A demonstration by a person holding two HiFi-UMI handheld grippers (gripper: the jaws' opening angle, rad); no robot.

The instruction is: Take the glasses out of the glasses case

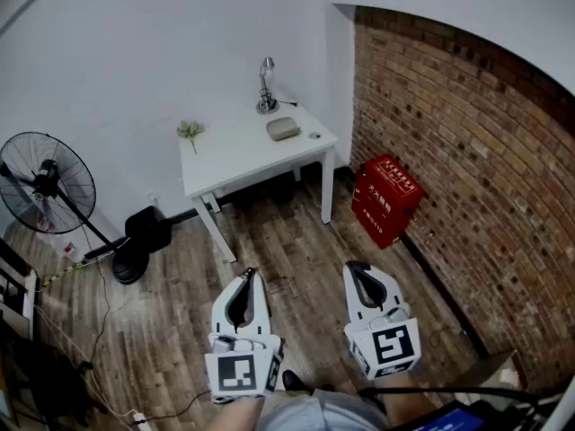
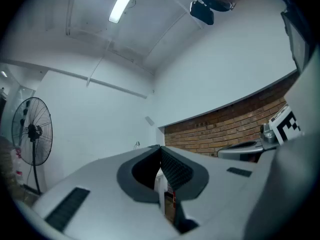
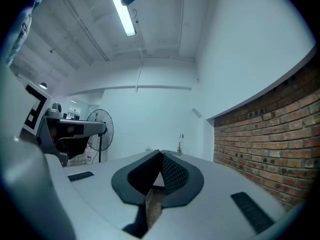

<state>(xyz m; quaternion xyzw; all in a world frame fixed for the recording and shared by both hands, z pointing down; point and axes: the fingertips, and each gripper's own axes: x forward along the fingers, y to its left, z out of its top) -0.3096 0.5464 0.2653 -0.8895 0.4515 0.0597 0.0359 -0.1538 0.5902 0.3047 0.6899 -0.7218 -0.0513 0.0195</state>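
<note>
The glasses case [image 1: 283, 128] lies on the white counter [image 1: 225, 164] at the far side of the room, well apart from both grippers. It sits on the right half of the counter top, toward the back edge. Its long axis runs roughly across the head view, parallel to that edge. It appears closed, and no glasses are visible.

You hold the left gripper [image 1: 249, 275] and the right gripper [image 1: 354, 266] low in the foreground, both pointing ahead toward the counter. In each gripper view the fingers are clenched tip to tip with nothing between them. Release them before you reach the case.

The case lies ahead, between the lines of the two grippers and somewhat closer to the left gripper's line. Neither hand has a marked advantage at this range, so you must walk to the counter first.

A desk lamp [image 1: 266, 88] stands just behind the case. A small plant sprig [image 1: 190, 132] lies near the counter's left edge. A small dark object [image 1: 314, 136] sits to the right of the case.

A standing fan [image 1: 45, 182] with a trailing cable occupies the floor at left. A red crate [image 1: 384, 198] stands by the brick wall [image 1: 467, 151] at right. The direct path over the wooden floor [image 1: 287, 250] runs between them. Approach the case from the counter's front edge, because the lamp blocks access from behind.
</note>
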